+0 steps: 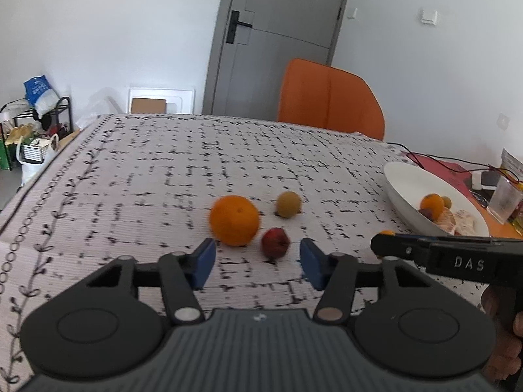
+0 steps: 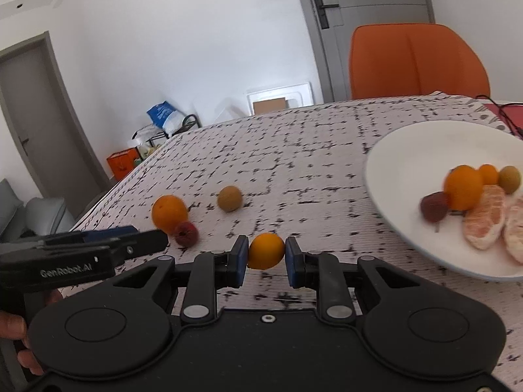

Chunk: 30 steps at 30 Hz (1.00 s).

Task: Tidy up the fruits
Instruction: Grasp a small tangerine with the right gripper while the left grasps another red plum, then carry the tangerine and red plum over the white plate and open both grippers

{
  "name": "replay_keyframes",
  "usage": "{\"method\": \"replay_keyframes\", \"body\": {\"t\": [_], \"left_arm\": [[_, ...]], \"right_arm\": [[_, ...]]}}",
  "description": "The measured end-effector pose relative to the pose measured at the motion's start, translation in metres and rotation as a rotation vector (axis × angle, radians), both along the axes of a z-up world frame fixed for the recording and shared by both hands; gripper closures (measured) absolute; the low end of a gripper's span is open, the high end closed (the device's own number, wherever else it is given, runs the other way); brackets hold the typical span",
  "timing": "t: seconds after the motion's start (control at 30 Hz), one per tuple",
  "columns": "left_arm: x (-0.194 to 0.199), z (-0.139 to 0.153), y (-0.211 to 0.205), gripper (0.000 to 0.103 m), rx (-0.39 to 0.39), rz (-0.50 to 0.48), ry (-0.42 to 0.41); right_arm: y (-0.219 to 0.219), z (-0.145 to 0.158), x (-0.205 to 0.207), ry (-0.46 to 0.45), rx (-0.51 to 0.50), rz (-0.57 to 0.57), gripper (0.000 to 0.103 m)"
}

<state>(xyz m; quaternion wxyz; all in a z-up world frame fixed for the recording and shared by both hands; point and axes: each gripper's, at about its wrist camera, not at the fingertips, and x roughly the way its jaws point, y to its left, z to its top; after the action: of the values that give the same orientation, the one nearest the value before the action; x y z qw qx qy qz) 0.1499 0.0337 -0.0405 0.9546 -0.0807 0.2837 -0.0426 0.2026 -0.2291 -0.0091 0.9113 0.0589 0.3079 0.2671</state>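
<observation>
On the patterned tablecloth lie a large orange [image 1: 234, 219], a greenish-yellow fruit [image 1: 288, 204] and a small dark red fruit [image 1: 275, 242]. My left gripper [image 1: 258, 263] is open. The red fruit sits just ahead of the gap between its blue pads, which do not touch it. My right gripper [image 2: 265, 258] is shut on a small orange fruit [image 2: 265, 251], held just above the cloth. To its right stands a white plate [image 2: 425, 150] with an orange, other small fruits and peeled citrus segments. The right wrist view also shows the large orange [image 2: 169, 213] and the red fruit [image 2: 186, 233].
An orange chair [image 1: 330, 98] stands behind the table's far edge. A clear glass [image 1: 505, 197], cables and small items lie right of the plate [image 1: 402, 176]. The right gripper's body [image 1: 457, 261] reaches in beside the left one. A grey door is behind.
</observation>
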Motion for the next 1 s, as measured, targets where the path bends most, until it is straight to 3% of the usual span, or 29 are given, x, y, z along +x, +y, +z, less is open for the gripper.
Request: {"method": "replay_keyframes", "body": {"t": [0.1, 0.5, 0.6, 0.67, 1.0], "left_arm": [[0.006, -0.003, -0.007, 0.059, 0.001, -0.010, 0.017], [0.024, -0.009, -0.031, 0.059, 0.049, 0.029, 0.053], [0.027, -0.011, -0.037, 0.068, 0.080, 0.054, 0.052], [0.029, -0.011, -0.037, 0.082, 0.080, 0.071, 0.056], [0.028, 0.004, -0.056, 0.082, 0.079, 0.026, 0.015]], "right_arm": [[-0.008, 0.000, 0.001, -0.001, 0.012, -0.015, 0.081], [-0.039, 0.005, -0.001, -0.023, 0.059, -0.054, 0.081], [-0.048, 0.005, -0.001, -0.028, 0.073, -0.064, 0.081], [-0.053, 0.006, -0.001, -0.031, 0.081, -0.073, 0.081], [-0.080, 0.010, -0.002, -0.054, 0.126, -0.114, 0.081]]}}
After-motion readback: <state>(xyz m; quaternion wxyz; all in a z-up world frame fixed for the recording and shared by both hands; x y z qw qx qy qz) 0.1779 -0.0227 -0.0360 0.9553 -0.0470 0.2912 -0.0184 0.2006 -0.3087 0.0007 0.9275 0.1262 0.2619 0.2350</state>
